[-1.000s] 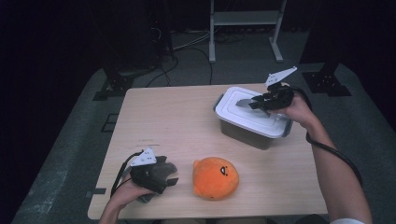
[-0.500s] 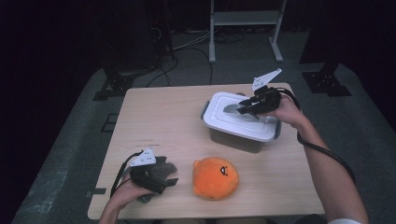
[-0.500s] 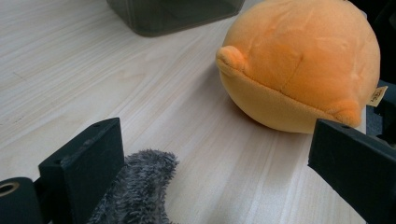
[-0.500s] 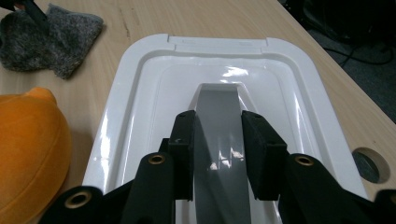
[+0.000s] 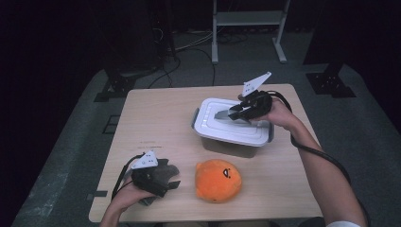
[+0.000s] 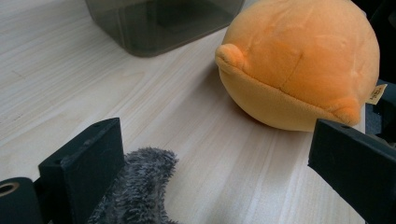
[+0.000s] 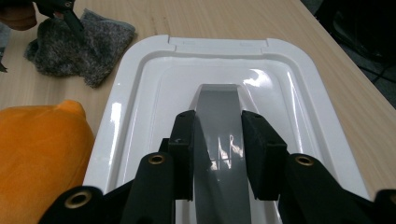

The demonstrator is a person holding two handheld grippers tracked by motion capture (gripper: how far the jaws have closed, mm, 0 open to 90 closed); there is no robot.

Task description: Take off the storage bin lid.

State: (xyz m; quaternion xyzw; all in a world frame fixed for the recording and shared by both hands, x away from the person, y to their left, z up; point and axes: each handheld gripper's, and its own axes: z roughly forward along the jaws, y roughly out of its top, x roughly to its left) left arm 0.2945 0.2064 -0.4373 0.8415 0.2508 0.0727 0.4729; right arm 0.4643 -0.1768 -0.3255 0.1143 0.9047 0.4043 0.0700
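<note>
While the right gripper (image 7: pixel 217 158) is pinching the grey handle (image 7: pixel 219 121) of the white-lidded box (image 5: pixel 234 125), nothing's packed yet: orange plush (image 5: pixel 218 180) sits just in front of the box, left gripper (image 6: pixel 210 172) spread wide beside the plush.

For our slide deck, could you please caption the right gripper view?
Right gripper shut on the grey handle of a white lid, orange plush toy alongside.

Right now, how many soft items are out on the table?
2: an orange plush toy near the front edge, and a grey fuzzy cloth left of it, under the left gripper. The lidded box may hide more.
</note>
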